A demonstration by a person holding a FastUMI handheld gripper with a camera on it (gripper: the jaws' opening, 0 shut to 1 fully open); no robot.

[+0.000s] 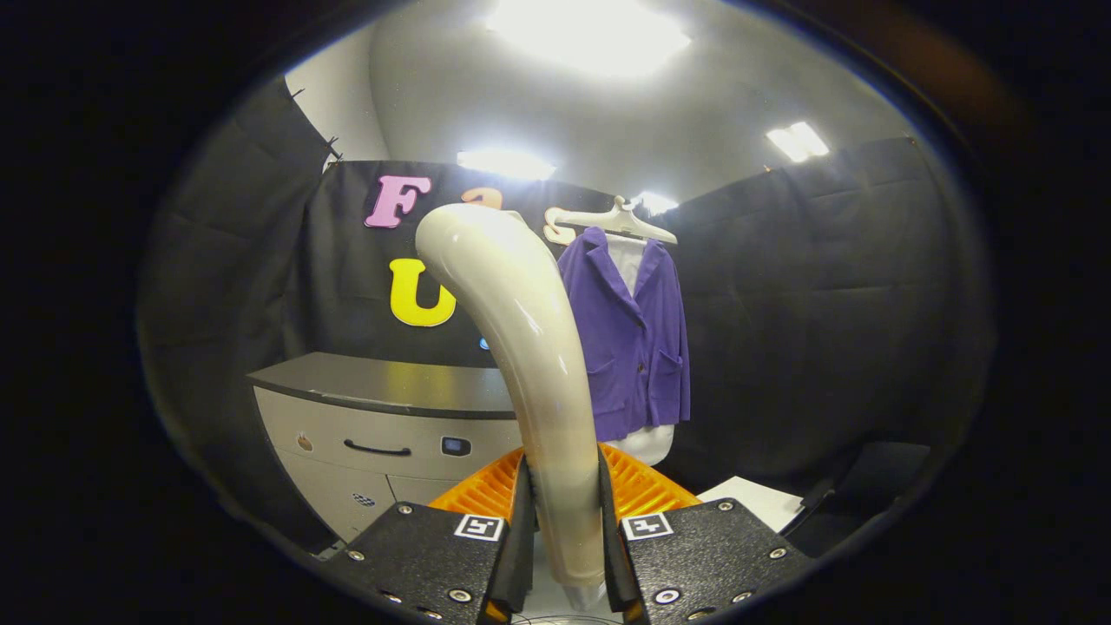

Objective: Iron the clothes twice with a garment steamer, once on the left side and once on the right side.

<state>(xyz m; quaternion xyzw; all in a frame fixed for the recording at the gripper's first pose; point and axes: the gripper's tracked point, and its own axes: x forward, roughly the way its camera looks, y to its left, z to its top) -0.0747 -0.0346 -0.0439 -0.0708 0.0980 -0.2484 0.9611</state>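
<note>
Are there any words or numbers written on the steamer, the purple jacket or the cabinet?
Cream curved plastic garment steamer, pressed by both fingers of the black gripper: no writing.
Purple cloth jacket on a white hanger: none.
Grey cabinet: small dark panel, too small to read.
Black-and-white square markers on the gripper: patterns, no words.

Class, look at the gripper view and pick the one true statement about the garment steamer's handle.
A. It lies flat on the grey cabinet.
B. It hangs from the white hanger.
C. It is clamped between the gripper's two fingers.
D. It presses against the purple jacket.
C: the cream steamer handle stands up between the fingers of the gripper, both pressing on its lower end, while the purple jacket hangs farther off on its hanger.
</note>
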